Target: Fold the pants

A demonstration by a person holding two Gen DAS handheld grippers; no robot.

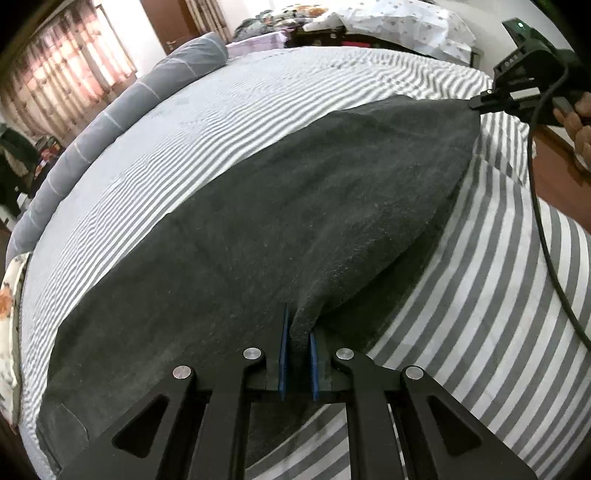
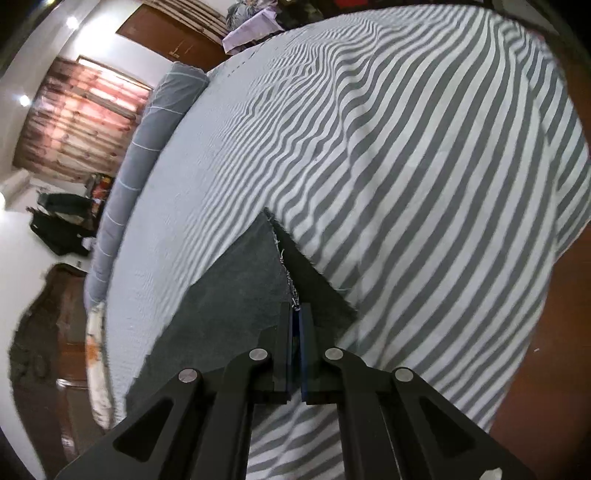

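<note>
You've got a bed point(image 1: 258, 110) with a grey-and-white striped sheet filling most of both views. Grey bolster point(image 1: 122, 107) runs along its far edge, upper left. Backlit reddish curtains point(image 1: 62, 62) glow in the upper-left corner over a window. White walls point(image 2: 22, 229), brown wooden door point(image 2: 170, 37) top centre in the right view. Reddish-brown floor point(image 2: 546, 369) lower right. Clutter and a patterned cloth pile point(image 1: 388, 22) beyond the bed, top of the left view.

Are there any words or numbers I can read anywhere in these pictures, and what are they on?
None can be read for sure.
The right gripper has small pale marks on its black body, too blurred to read.
The dark pants and the striped sheet show no writing.
</note>
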